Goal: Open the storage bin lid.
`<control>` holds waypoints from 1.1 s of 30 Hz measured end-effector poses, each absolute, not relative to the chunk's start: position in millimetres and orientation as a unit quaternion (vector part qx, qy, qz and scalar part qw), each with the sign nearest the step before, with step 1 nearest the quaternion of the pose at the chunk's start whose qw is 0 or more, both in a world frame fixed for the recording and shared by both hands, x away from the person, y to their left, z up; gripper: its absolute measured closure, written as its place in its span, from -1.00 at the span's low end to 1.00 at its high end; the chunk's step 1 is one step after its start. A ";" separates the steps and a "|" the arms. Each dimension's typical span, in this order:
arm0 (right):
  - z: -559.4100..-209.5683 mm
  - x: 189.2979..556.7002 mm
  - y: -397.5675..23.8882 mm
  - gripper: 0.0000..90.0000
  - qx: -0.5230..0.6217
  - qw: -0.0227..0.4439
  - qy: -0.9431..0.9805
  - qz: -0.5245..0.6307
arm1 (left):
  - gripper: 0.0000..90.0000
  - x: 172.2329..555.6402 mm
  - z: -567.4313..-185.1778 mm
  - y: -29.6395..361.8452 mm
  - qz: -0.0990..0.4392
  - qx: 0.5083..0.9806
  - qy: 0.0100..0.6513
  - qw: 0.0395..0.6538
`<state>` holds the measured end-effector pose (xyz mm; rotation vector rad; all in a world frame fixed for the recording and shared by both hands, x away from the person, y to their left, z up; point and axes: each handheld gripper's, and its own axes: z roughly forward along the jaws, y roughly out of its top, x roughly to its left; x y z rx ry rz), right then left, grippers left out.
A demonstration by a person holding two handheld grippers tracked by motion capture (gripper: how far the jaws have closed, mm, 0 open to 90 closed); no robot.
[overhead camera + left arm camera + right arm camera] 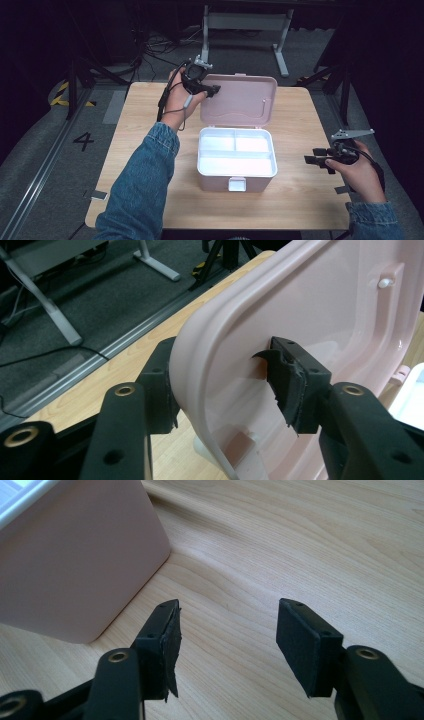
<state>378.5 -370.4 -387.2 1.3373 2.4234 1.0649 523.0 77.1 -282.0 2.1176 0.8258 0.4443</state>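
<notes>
A pink plastic box (218,182) stands open at the middle of the table, with a white divided tray (237,151) in it. Its lid (245,100) stands upright at the back. My left gripper (212,91) is at the lid's upper left corner. In the left gripper view the jaws of the left gripper (225,375) clamp the lid (325,315) at its rounded edge, one pad on each face. My right gripper (312,156) hovers open to the right of the box, and in its own view the right gripper (227,630) holds nothing beside the box wall (75,565).
The wooden table (300,200) has bare surface around the box. A white latch (237,184) sticks out at the box front. Beyond the table's far edge are a grey floor, cables and a white desk frame (245,22). A metal rail (100,352) runs along the floor.
</notes>
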 end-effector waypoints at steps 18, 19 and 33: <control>-388.5 380.3 -375.7 -0.04 0.454 0.084 0.810 0.362 | -0.13 546.9 -301.3 72.0 0.155 0.836 0.356 0.387; -388.5 380.4 -376.4 -0.04 0.455 0.085 0.809 0.361 | -0.14 547.9 -302.6 71.8 0.154 0.835 0.358 0.387; -391.9 382.5 -377.6 -0.05 0.461 0.082 0.808 0.357 | -0.25 564.1 -321.4 70.0 0.133 0.838 0.380 0.367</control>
